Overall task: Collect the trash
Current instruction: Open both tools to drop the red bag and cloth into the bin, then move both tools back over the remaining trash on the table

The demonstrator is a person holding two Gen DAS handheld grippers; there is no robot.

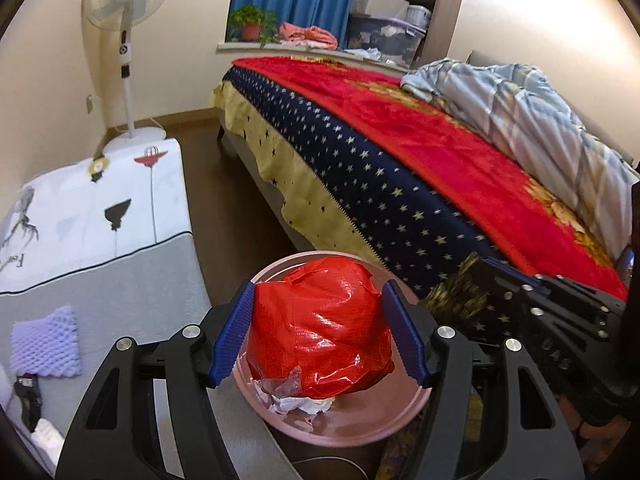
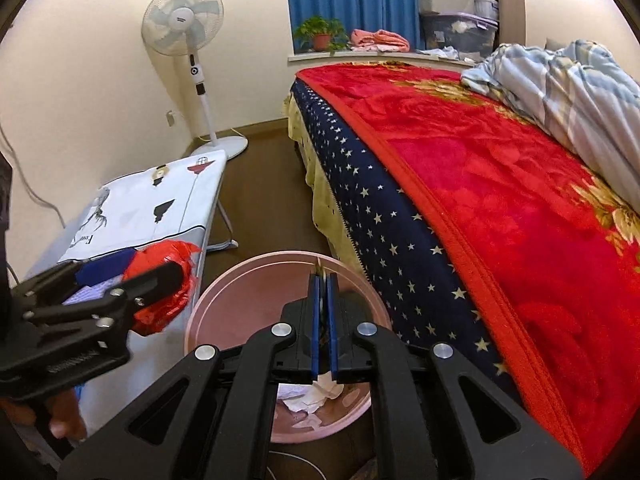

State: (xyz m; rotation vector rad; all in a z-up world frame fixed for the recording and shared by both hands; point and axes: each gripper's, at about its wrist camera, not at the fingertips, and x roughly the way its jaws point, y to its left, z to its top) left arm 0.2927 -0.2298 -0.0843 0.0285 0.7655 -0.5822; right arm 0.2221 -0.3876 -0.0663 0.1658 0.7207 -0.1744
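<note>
Bedroom walls and a bed [image 1: 460, 168] under a red blanket fill the right side of both views, with a fan [image 1: 127, 40] at upper left and a cloth-covered table [image 1: 100, 216] along the left. Between table and bed, at lower centre, stands a pink bin [image 2: 224, 292]; crumpled white paper [image 2: 316, 394] lies in its bottom.

The left view shows a red bag [image 1: 320, 328], glossy, creased and bunched into a ball, held over the bin's mouth. The left hand-held gripper [image 1: 320, 332] has its blue pads [image 1: 234, 332] pressed to the ball's two sides, clamped on it. A purple foam net [image 1: 46, 342] lies on the table at lower left, seen clearly only here.

The right view shows that gripper from the side at the left edge, the bag bulging from it just beside the bin's rim. The right hand-held gripper [image 2: 325, 328] has its fingers together over the bin, with a sliver of something pale between them that cannot be made out.
</note>
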